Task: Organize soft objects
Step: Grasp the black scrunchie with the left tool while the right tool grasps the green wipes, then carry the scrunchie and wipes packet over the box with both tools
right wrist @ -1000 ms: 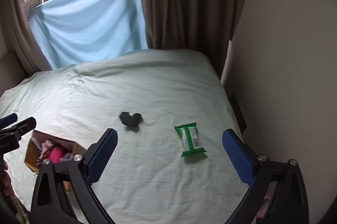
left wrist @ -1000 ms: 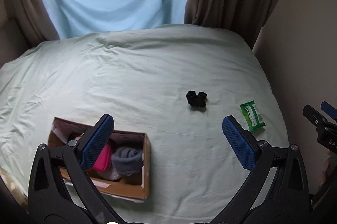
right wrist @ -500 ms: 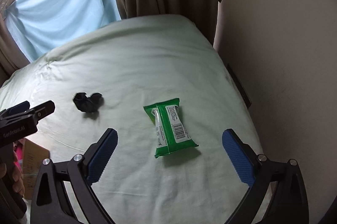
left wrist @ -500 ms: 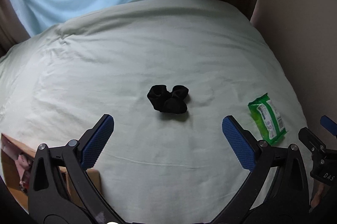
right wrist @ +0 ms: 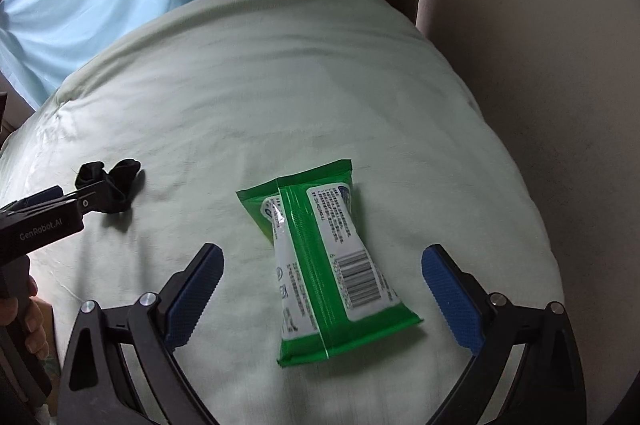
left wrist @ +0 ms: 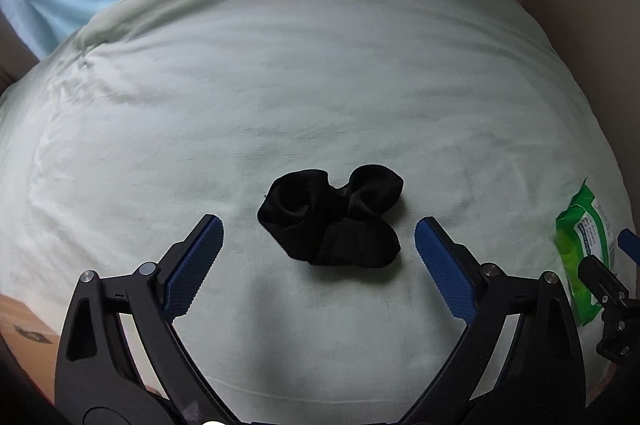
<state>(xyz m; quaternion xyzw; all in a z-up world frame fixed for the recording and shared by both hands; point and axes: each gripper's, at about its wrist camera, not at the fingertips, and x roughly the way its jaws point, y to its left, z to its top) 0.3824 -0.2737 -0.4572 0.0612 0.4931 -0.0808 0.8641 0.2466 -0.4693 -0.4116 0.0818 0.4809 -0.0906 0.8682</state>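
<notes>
1. Bed point(left wrist: 320, 85), pale green sheet, fills both views; soft surface, so judged that pads pressed down will sink and may pinch sheet with the item

2. Cardboard box point(left wrist: 24, 321), only a corner visible at lower left of left view; presumed destination, contents not visible

3. Green wipes pack point(right wrist: 324, 265) lies flat on sheet, label and barcode up; right gripper point(right wrist: 322, 257) straddles it, jaws wide apart, nothing held. Advice: descend square, close across the narrow waist

4. Black fabric bundle point(left wrist: 332, 217) crumpled on sheet, well apart from pack; left gripper point(left wrist: 320, 237) just short of it, jaws spread, empty. Advice: advance until the bundle's bulk sits between pads, grip the thick middle, not a loose lobe
</notes>
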